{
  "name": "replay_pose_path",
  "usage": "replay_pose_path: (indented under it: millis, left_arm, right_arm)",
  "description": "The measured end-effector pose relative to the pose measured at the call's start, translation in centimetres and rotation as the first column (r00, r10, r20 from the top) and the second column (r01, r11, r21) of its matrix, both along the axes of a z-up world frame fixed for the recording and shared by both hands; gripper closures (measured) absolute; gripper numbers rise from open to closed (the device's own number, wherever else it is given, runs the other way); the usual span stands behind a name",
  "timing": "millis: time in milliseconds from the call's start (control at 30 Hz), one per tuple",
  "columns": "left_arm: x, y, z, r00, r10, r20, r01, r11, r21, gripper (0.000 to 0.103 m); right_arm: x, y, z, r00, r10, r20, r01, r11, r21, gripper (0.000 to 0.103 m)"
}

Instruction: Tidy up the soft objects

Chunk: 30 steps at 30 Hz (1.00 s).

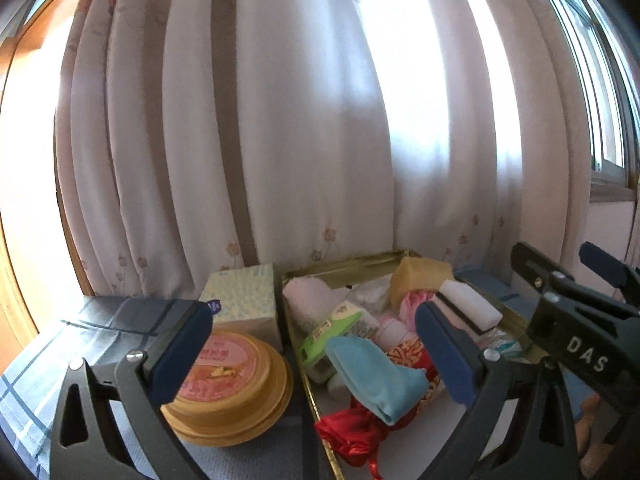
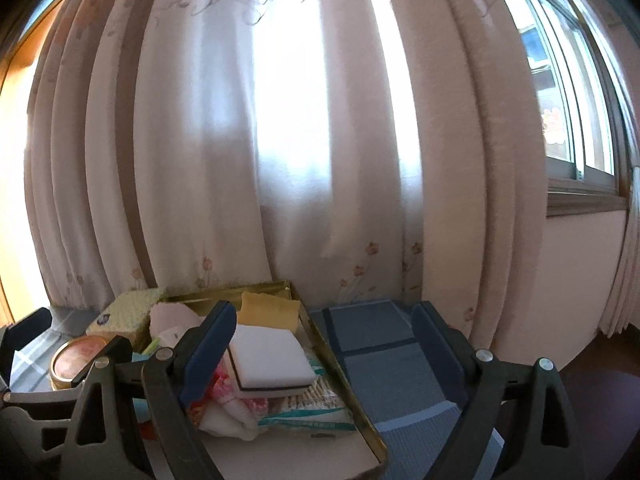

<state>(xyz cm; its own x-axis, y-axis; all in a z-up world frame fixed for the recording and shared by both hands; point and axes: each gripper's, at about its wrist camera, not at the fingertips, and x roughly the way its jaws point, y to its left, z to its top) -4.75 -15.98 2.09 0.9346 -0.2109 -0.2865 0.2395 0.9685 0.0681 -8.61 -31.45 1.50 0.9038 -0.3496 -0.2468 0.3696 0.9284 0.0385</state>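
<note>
A gold tray (image 1: pixel 344 266) (image 2: pixel 360 412) on the blue checked cloth holds a pile of soft things: a light blue cloth (image 1: pixel 376 376), a red pouch (image 1: pixel 356 436), a white sponge (image 1: pixel 472 304) (image 2: pixel 272 356), a yellow sponge (image 1: pixel 420 276) (image 2: pixel 272 308), a pink rolled towel (image 1: pixel 308 300) and a green packet (image 1: pixel 332 328). My left gripper (image 1: pixel 316 356) is open and empty above the tray's near left part. My right gripper (image 2: pixel 326 356) is open and empty above the tray's right rim; it also shows in the left wrist view (image 1: pixel 576 280).
A tissue box (image 1: pixel 244 300) (image 2: pixel 128 316) and a round gold tin with a pink lid (image 1: pixel 232 384) (image 2: pixel 76 364) stand left of the tray. A long curtain (image 1: pixel 320 120) hangs just behind the table. A window (image 2: pixel 568 80) is at the right.
</note>
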Motion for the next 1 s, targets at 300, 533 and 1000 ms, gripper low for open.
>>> replay_pose_path:
  millis: [300,533,1000]
  left_arm:
    - [-0.3,1.3,0.0,0.999,0.036,-0.012,-0.037,0.997,-0.065,0.0]
    - [-0.6,1.4,0.0,0.999,0.05,-0.005,-0.051,0.997,-0.062,0.0]
    - [-0.8,1.3,0.0,0.999,0.048,-0.006,-0.048,0.997,-0.057,0.0]
  right_arm:
    - [-2.9,0.1,0.5,0.988,-0.087,0.126,0.086,0.996,0.015,0.012]
    - [-4.1,0.4,0.8,0.975,-0.126,0.185,0.129,0.992,-0.003,0.012]
    - [-4.1,0.9,0.9,0.974,-0.112,0.197,0.122,0.992,-0.041,0.012]
